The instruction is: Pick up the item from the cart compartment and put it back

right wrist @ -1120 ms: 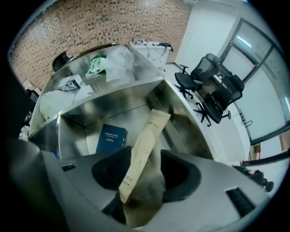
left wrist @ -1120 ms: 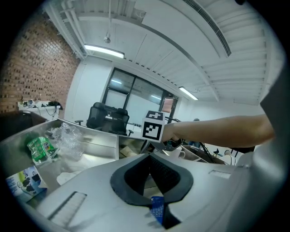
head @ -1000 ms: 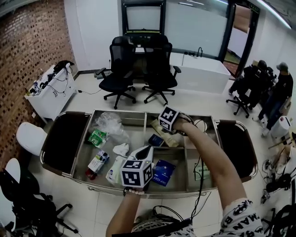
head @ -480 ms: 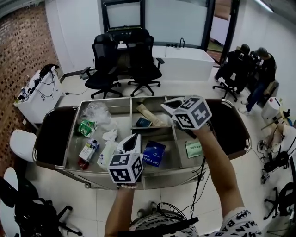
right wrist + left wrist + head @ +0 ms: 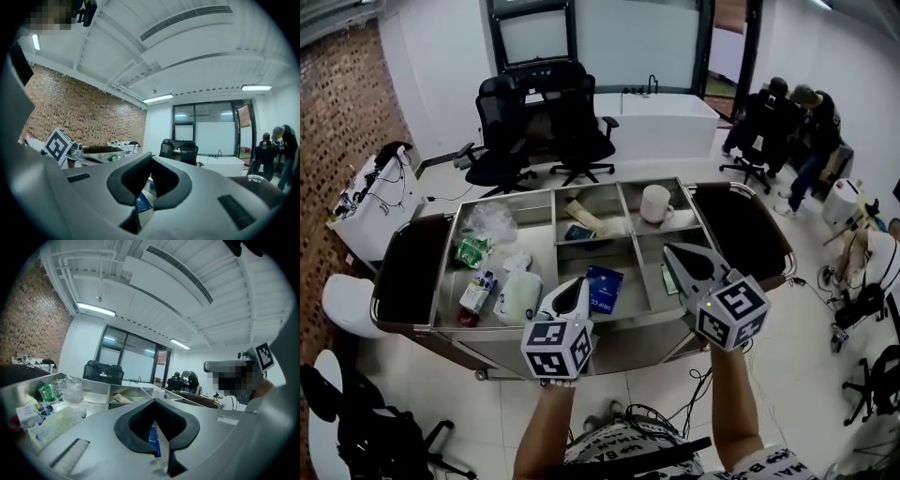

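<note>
A white mug (image 5: pixel 656 202) stands upright in the back right compartment of the steel cart (image 5: pixel 581 329). My right gripper (image 5: pixel 673 255) hovers over the cart's front right corner, well short of the mug. Its jaws are shut with nothing between them, which the right gripper view (image 5: pixel 151 157) confirms. My left gripper (image 5: pixel 578 287) hangs at the cart's front edge, just left of a blue coffee packet (image 5: pixel 602 288). Its tips (image 5: pixel 154 401) meet and it is empty. The blue packet (image 5: pixel 153 442) shows below the jaws.
The left compartment holds a crumpled plastic bag (image 5: pixel 490 221), a green packet (image 5: pixel 472 251), a small bottle (image 5: pixel 475 296) and a white wipes pack (image 5: pixel 517 298). A beige item (image 5: pixel 591 217) lies in the middle back compartment. Office chairs (image 5: pixel 534 122) and people (image 5: pixel 797 122) are beyond the cart.
My right gripper has drawn back from the back right compartment toward the cart's front and its jaws have shut empty. The mug stays in that compartment. The left gripper has barely moved.
</note>
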`<act>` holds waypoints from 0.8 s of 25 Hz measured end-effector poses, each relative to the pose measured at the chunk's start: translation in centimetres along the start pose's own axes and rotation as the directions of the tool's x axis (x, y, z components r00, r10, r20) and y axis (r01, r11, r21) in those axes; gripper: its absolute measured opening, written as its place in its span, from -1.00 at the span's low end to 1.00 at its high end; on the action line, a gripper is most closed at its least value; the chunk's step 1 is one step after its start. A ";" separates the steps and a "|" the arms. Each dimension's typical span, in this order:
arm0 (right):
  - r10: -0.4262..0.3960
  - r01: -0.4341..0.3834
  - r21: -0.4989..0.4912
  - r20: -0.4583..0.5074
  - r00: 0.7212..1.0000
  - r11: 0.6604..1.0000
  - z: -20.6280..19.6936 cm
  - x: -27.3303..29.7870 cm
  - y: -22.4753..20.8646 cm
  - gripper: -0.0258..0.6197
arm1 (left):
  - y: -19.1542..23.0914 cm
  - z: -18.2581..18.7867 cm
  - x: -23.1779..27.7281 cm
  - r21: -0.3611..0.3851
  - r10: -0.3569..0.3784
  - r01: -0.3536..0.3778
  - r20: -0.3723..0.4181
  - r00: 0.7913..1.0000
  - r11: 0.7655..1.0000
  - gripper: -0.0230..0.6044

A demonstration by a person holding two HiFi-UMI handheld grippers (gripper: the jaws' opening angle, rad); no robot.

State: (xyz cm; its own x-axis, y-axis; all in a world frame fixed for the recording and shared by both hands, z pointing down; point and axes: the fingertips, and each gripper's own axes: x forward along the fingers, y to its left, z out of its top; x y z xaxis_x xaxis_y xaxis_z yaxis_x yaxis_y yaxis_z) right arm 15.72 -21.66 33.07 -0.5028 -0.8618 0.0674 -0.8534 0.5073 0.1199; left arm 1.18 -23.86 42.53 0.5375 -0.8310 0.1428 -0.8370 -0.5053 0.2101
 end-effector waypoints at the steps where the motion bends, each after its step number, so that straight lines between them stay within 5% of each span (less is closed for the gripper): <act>1: -0.006 0.006 0.028 0.008 1.000 1.000 -0.5 -0.9 0.4 -0.89 | -0.3 -0.3 -0.3 -0.002 -0.001 0.001 -0.004 1.000 1.000 -0.92; 10: -0.054 0.053 0.184 0.000 0.999 0.981 -5.7 -5.0 2.6 -0.89 | -2.2 -2.6 -2.1 0.008 0.002 -0.002 -0.035 0.999 1.000 -0.92; 20: -0.072 0.077 0.223 -0.031 0.997 0.972 -8.2 -5.6 3.9 -0.89 | -1.8 -3.4 -2.8 -0.014 0.001 -0.002 -0.047 0.999 1.000 -0.92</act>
State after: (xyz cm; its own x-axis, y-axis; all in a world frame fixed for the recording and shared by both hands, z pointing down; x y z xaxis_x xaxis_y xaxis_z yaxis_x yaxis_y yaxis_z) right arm 16.39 -14.86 41.32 -0.4352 -0.8959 0.0890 -0.8989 0.4268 -0.0994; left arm 1.48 -19.83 45.07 0.5410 -0.8198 0.1880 -0.8363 -0.5007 0.2234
